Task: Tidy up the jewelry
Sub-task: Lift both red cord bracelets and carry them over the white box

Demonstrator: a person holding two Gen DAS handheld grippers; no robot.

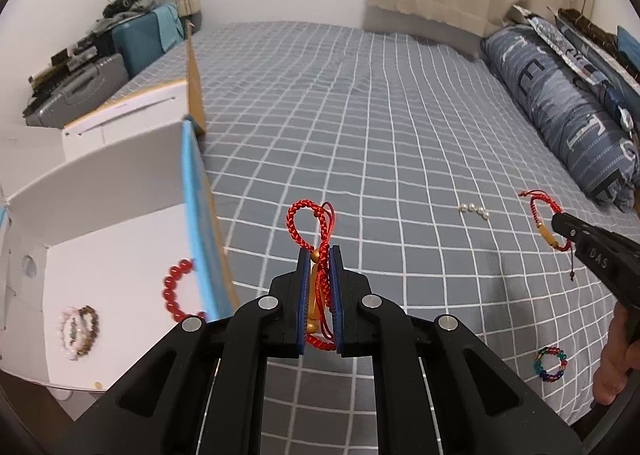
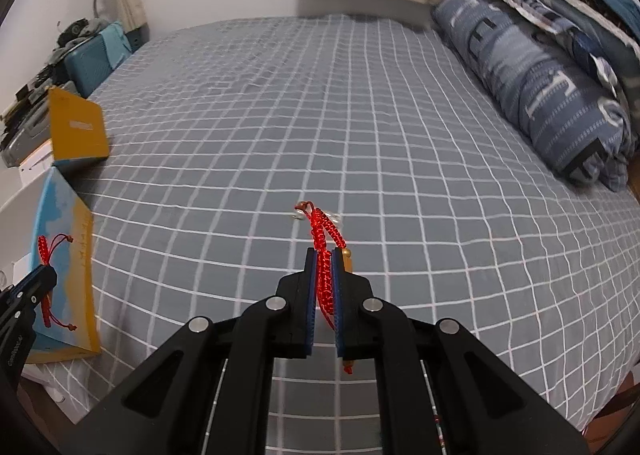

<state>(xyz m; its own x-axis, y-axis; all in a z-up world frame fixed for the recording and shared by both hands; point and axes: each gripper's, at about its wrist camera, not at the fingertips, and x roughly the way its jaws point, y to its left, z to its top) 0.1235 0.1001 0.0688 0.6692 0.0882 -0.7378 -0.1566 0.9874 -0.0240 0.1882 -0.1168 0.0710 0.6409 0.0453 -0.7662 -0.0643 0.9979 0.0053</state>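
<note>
While both grippers tilt down over the bed (image 1: 360, 103), left gripper (image 1: 319, 255) is clamped on a red cord bracelet (image 1: 310, 223) w/ gold bead, beside the white box (image 1: 120, 191). Right gripper (image 2: 323, 255) pinches another red bracelet (image 2: 326, 233), clear of the sheet.

Two wrist fisheyes, angled down over the bed (image 1: 360, 115)

Each looks along its own fingers, close above the sheet; both share bed, box (image 1: 120, 255), and each other's gripper.
</note>
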